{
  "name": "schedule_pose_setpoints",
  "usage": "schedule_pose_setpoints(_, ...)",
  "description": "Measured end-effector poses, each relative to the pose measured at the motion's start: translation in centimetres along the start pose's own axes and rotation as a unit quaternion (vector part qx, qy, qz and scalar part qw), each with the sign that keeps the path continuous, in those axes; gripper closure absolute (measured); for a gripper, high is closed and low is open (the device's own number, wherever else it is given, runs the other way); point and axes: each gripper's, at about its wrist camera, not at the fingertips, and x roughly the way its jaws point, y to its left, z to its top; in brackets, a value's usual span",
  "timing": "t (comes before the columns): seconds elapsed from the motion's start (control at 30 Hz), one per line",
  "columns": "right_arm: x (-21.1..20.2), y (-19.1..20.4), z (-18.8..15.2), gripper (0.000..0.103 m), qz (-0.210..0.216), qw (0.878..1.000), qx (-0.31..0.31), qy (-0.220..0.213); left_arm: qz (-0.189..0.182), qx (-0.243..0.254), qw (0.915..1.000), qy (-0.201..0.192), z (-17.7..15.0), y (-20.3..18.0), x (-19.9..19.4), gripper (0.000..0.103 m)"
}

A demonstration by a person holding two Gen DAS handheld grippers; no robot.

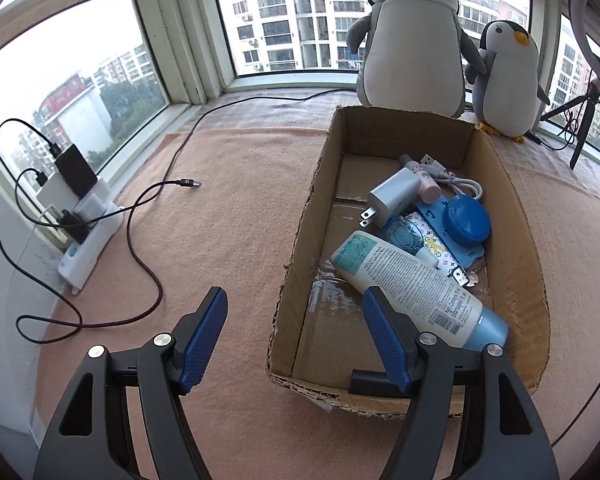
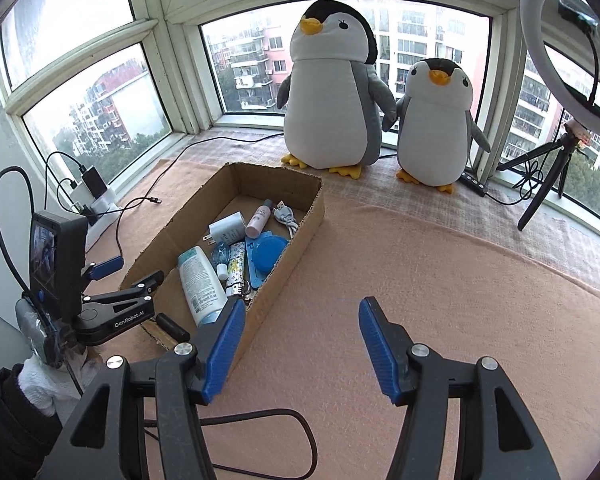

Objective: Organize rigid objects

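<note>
An open cardboard box (image 1: 300, 240) (image 2: 300, 248) lies on the pink blanket. It holds a white lotion bottle (image 1: 412, 284) (image 2: 200, 280), a white charger plug (image 1: 392, 196), a round blue lid (image 1: 468, 220), a small pink bottle (image 1: 424, 180), a white cable (image 1: 456, 180) and other small items. A short black cylinder (image 2: 172, 326) rests against the box's near end. My left gripper (image 1: 296, 292) (image 2: 128, 274) hovers open over the box's near left wall, holding nothing. My right gripper (image 2: 303, 302) stands open over the bare blanket to the right of the box.
Two plush penguins (image 2: 332, 92) (image 2: 436, 120) stand behind the box at the windows. A power strip with chargers (image 1: 88, 232) and a loose black cable (image 1: 148, 272) lie to the left. A ring light on a tripod (image 2: 556, 160) stands at the right. A gloved hand (image 2: 36, 384) holds the left gripper.
</note>
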Motion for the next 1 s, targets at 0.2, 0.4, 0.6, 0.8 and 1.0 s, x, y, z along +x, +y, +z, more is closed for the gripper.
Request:
schedule_pose_setpoints(0.2,-2.0,-0.7,-0.5,0.044,-0.010,1.000,0.012,-0.018,-0.012,0.000,0.9994,-0.033,0.7,-0.8,-4.2,0.027)
schedule_pose_setpoints(0.4,-4.2,-1.6,-0.8,0.038,-0.029,0.999,0.019,-0.040,-0.016,0.010,0.9970,-0.075,1.5,-1.9,-8.8,0.023)
schedule_pose_setpoints(0.6,-6.2,-2.5,-1.5,0.031,-0.055,0.996,0.028,-0.058,-0.027,0.019,0.9949,-0.095,1.7,-2.9,-11.9,0.021)
schedule_pose_setpoints(0.8,-7.6,-3.0,-2.2,0.027,-0.074,0.994,0.038,-0.071,-0.044,0.016,0.9938,-0.101,1.5,-3.4,-14.0,0.018)
schedule_pose_setpoints(1.0,-8.3,-3.2,-2.8,0.025,-0.089,0.992,0.046,-0.080,-0.063,0.001,0.9935,-0.096,1.2,-3.3,-14.9,0.018)
